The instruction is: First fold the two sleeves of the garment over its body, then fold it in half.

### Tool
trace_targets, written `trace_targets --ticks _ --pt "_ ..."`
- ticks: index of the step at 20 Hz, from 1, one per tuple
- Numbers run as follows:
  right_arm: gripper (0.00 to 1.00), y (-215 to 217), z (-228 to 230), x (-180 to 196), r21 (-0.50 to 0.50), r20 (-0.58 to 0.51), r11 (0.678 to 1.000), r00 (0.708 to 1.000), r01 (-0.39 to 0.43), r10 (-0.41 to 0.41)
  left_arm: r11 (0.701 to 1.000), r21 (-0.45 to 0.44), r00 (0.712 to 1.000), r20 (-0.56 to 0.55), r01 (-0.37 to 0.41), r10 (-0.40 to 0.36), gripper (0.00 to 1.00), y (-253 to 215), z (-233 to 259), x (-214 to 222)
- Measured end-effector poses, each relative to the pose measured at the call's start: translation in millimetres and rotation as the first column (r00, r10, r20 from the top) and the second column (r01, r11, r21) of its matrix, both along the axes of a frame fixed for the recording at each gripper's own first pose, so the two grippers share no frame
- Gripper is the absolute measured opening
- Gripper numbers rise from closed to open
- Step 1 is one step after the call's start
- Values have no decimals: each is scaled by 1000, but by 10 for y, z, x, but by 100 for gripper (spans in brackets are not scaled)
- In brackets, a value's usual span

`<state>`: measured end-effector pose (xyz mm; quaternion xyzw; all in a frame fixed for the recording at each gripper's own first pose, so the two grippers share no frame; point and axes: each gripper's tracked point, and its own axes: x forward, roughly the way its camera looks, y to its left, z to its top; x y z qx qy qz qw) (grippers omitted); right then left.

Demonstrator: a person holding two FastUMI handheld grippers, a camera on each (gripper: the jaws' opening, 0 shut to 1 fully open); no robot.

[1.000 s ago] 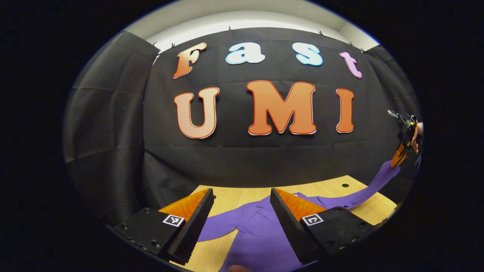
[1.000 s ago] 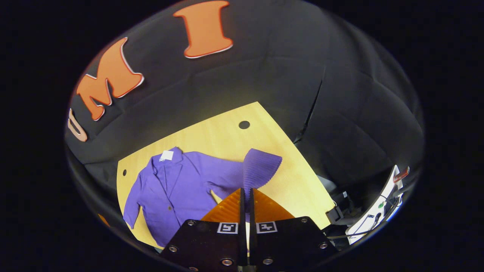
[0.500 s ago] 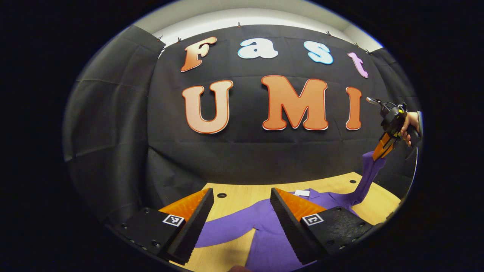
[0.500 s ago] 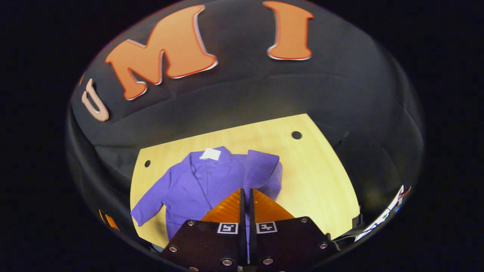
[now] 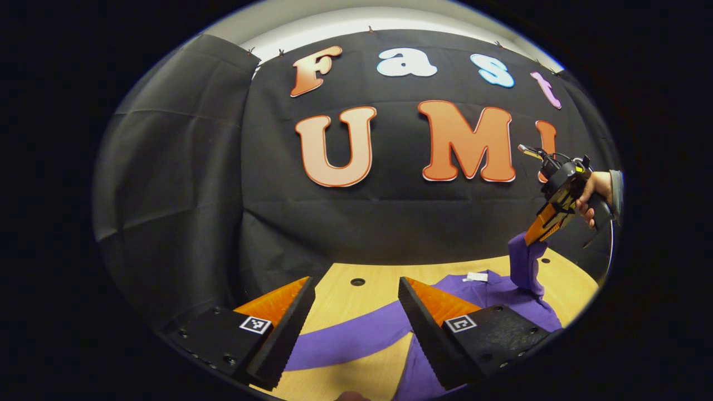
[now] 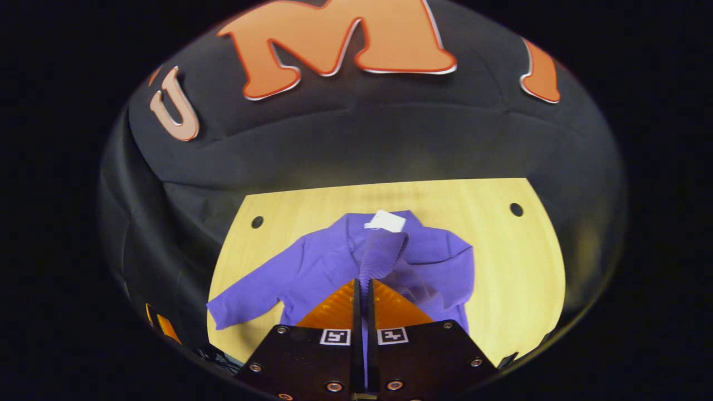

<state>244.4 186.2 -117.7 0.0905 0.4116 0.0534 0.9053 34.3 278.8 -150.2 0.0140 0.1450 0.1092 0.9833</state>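
Your garment (image 6: 328, 262) is a purple jacket with lapels and a white tag (image 6: 385, 221) at the collar. It lies face up on the wooden table (image 6: 518, 262), collar toward the far edge. One sleeve (image 6: 245, 298) rests flat on the wood, stretched out sideways and away from the body. The other sleeve (image 6: 381, 253) is raised off the table by its ribbed cuff and hangs over the jacket's chest, just below the collar tag; in the left gripper view that raised sleeve (image 5: 523, 262) drapes down in a loose column onto the shoulder area. The body lies unfolded.
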Motion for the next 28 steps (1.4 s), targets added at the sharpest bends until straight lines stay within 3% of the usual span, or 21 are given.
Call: trace_targets --ticks 3,5,6,7,11,12,14,19,20,21,22,23,25,28 --pt "7 405 -33 62 48 37 997 997 -66 64 999 -4 999 -17 -37 37 97 230 -39 56" --pt "17 534 17 68 77 73 993 994 -90 85 998 1 997 -40 -59 59 97 391 -129 109" --pt "38 526 65 58 77 95 993 992 -91 84 998 -3 996 -55 -69 69 97 458 -200 141" --pt "36 517 121 63 72 122 993 989 -95 86 997 -18 994 -86 -76 74 97 504 -273 162" --pt "57 158 514 82 -13 306 998 950 -60 61 988 -93 961 -260 -122 94 97 761 -763 205" --pt "77 58 605 38 -31 343 999 938 -38 47 984 -115 947 -306 -136 95 97 821 -895 228" --pt "85 -103 822 -45 -46 404 999 914 -1 19 973 -164 910 -406 -165 86 98 927 -1167 246" --pt "94 -575 1197 -320 -76 538 991 842 108 -50 933 -247 783 -620 -260 55 98 1124 -1803 211" --pt "100 -681 1226 -386 -93 557 987 829 130 -57 922 -263 758 -651 -283 47 99 1179 -1900 158" --pt "94 -768 1258 -459 -103 576 984 815 145 -60 912 -275 731 -681 -303 38 100 1205 -2001 134" --pt "100 -838 1276 -554 -115 582 980 810 164 -67 905 -279 702 -712 -320 29 100 1243 -2121 87" --pt "94 -895 1302 -689 -114 595 978 801 173 -72 895 -288 677 -736 -341 21 99 1255 -2240 61" --pt "95 -987 1326 -854 -108 610 974 786 200 -93 872 -294 613 -790 -391 9 98 1263 -2482 -29" --pt "94 -1056 1292 -1025 -104 616 969 779 224 -114 845 -294 543 -840 -447 -5 98 1277 -2812 -160"
